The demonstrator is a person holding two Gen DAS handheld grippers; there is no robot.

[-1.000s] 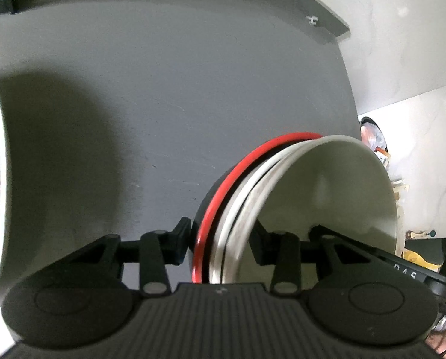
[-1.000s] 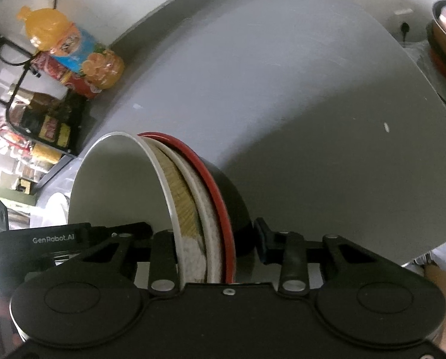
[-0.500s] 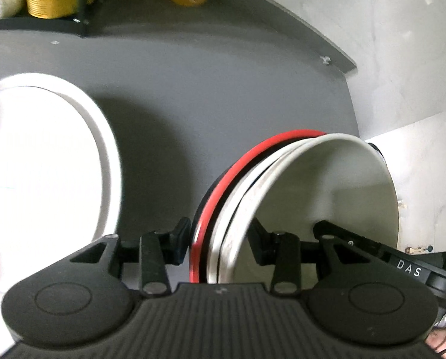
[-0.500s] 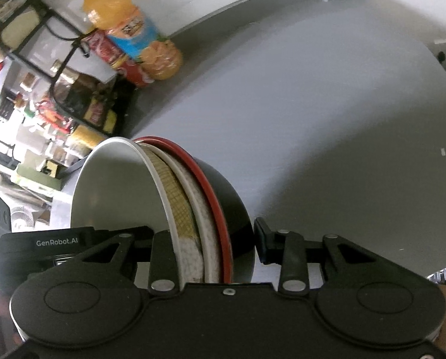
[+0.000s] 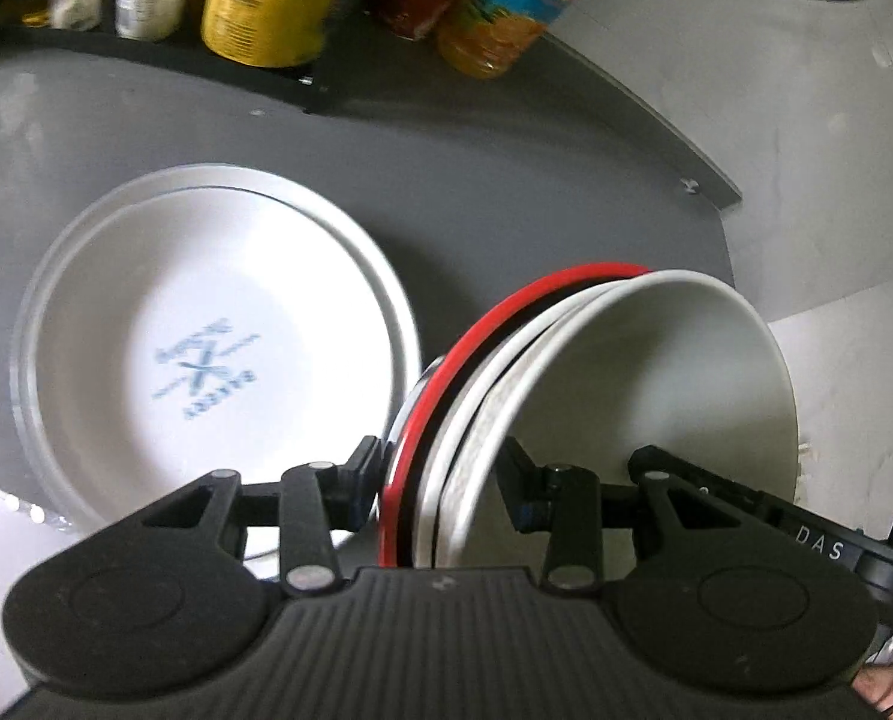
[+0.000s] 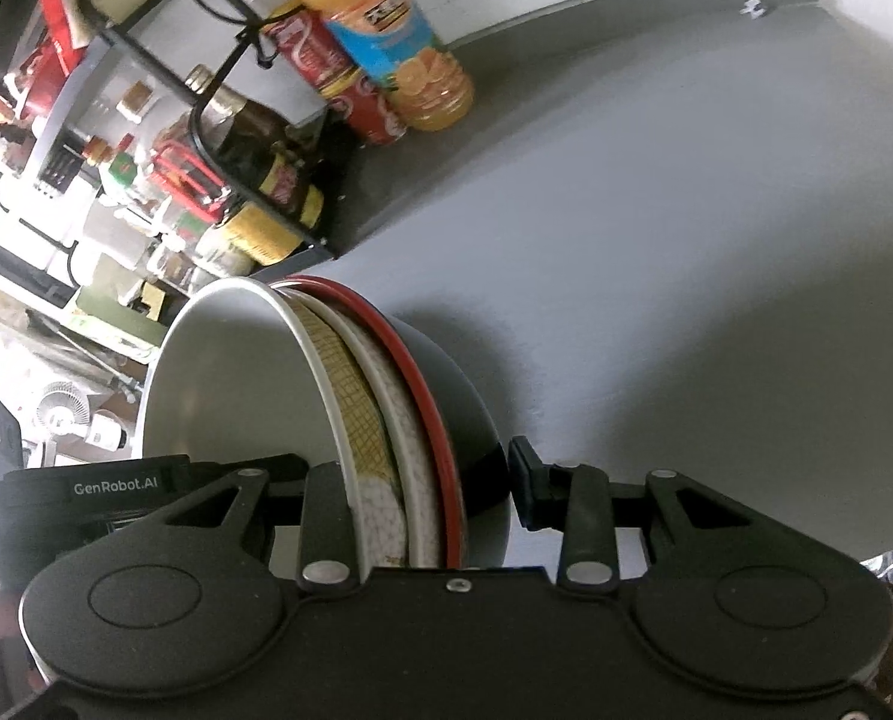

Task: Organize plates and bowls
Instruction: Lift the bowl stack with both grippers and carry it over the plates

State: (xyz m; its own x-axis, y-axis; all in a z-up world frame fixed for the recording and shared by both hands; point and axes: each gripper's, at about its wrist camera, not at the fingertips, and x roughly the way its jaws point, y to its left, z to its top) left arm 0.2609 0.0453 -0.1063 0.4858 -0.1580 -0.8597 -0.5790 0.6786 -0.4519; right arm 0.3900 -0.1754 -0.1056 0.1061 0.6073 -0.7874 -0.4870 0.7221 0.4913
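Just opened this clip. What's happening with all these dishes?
A person holds a nested stack of bowls between two handheld tongs, the left tongs and the right tongs each clamped on the rims from opposite sides. The stack, with a red-rimmed black bowl outermost, is up off the grey table. Stacked white plates lie flat on the table beside it, apart from the bowls.

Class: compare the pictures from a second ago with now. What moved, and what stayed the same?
Both grippers swung the nested bowl stack toward the white plate, which came fully into the left view; bottles and cans appeared. The left gripper and right gripper stay clamped on the stack.
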